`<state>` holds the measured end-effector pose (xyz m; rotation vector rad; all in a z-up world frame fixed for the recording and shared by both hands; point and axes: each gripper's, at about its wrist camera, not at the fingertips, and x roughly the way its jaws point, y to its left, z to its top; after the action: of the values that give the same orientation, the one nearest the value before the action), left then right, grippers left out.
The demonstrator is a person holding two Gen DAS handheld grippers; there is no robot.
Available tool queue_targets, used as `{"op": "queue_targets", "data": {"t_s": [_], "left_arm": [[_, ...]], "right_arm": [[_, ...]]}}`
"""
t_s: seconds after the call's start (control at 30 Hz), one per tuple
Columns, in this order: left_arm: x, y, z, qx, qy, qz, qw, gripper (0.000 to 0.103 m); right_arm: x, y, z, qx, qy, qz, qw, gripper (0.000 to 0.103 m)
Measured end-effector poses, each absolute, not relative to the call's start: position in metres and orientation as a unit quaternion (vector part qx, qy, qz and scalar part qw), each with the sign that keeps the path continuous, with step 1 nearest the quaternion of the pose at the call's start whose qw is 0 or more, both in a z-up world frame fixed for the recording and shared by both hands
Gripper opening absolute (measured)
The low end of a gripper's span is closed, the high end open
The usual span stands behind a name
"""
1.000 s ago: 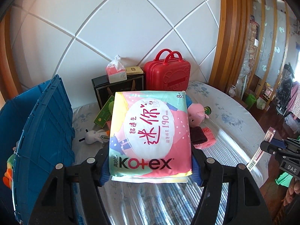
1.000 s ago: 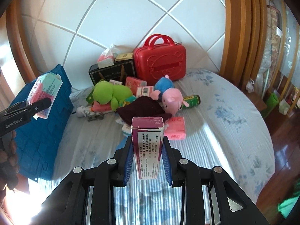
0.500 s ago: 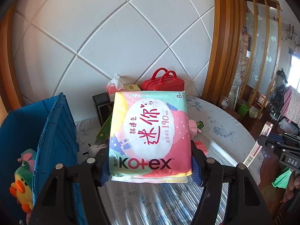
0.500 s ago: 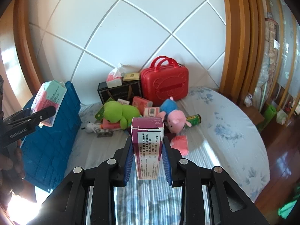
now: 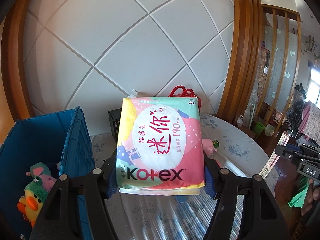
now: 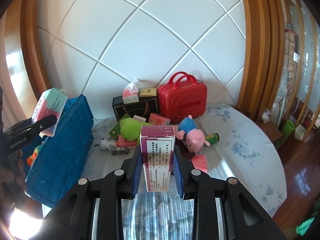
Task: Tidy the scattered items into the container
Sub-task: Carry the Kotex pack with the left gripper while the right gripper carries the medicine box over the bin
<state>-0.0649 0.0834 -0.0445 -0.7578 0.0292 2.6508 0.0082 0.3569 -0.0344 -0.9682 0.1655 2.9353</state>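
Observation:
My left gripper [image 5: 160,178] is shut on a pink and teal Kotex pad pack [image 5: 160,142], held up in the air. The blue crate [image 5: 76,140] stands open to its left, with plush toys [image 5: 36,190] inside. My right gripper [image 6: 157,172] is shut on a purple and white medicine box [image 6: 157,154], raised over the bed. In the right wrist view the left gripper [image 6: 38,128] holds the pad pack [image 6: 50,110] above the blue crate [image 6: 66,150]. Scattered on the bed lie a green plush [image 6: 132,128], a pink pig plush [image 6: 192,136] and a green bottle [image 6: 212,137].
A red mini suitcase [image 6: 182,100], a black gift box [image 6: 134,108] with a tissue pack [image 6: 131,94] stand against the white padded headboard. A pink packet [image 6: 200,161] lies on the floral bedsheet [image 6: 250,150]. A wooden frame and floor are to the right.
Both grippers have risen with their loads: the bed items sink lower in both views. The crate's inside and its plush toys come into the left wrist view.

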Motion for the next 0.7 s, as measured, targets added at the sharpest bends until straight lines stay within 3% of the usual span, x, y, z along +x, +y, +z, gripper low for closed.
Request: {"op": "queue_targets", "data": {"t_s": [0.7], "left_arm": [[-0.071, -0.014, -0.027, -0.251, -0.007, 0.954, 0.162, 0.066]], "right_arm": [[-0.014, 0.269, -0.013, -0.29, 0.049, 0.956, -0.008, 0.028]]}}
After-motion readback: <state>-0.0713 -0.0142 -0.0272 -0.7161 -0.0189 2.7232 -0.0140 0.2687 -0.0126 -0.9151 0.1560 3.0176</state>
